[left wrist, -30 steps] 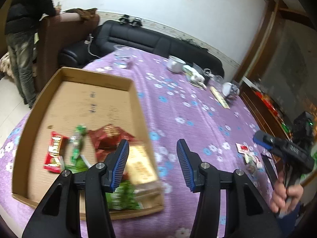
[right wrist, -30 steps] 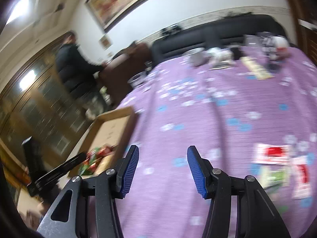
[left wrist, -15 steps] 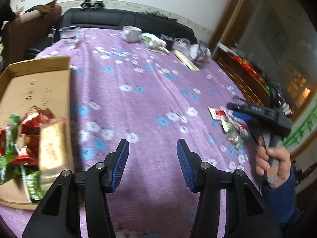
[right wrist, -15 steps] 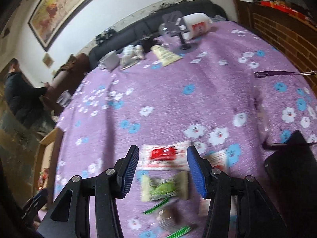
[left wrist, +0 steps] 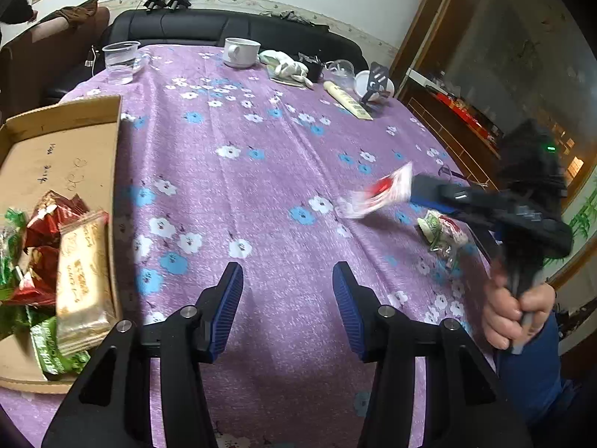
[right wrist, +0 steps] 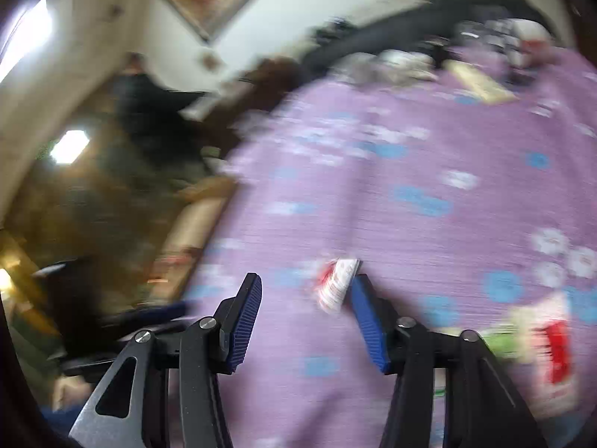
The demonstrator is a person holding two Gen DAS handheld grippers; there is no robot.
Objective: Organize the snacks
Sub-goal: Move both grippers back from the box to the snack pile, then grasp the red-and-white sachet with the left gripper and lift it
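- The left claw [left wrist: 287, 272] hangs spread and empty over the table's purple cloth with white and blue flowers [left wrist: 261, 186], its blue ribbed pads clear of everything.
- The right claw [right wrist: 306, 283], gripped by a hand [left wrist: 515, 313] in a blue sleeve, has just been closing, yet its jaws stand apart.
- A small red-and-white snack packet [right wrist: 335, 283] lies against the tip of its right finger. The left finger is clear of it.
- The blur hides whether that packet is off the cloth.
- A few more small wrapped snacks [left wrist: 440, 227] lie on the cloth just beside the right claw.
- A shallow brown cardboard box [left wrist: 74, 119] sits at the table's left edge.
- In its near end are a long beige biscuit packet [left wrist: 82, 280], red foil wrappers [left wrist: 52, 220] and green packets [left wrist: 56, 354], piled together.
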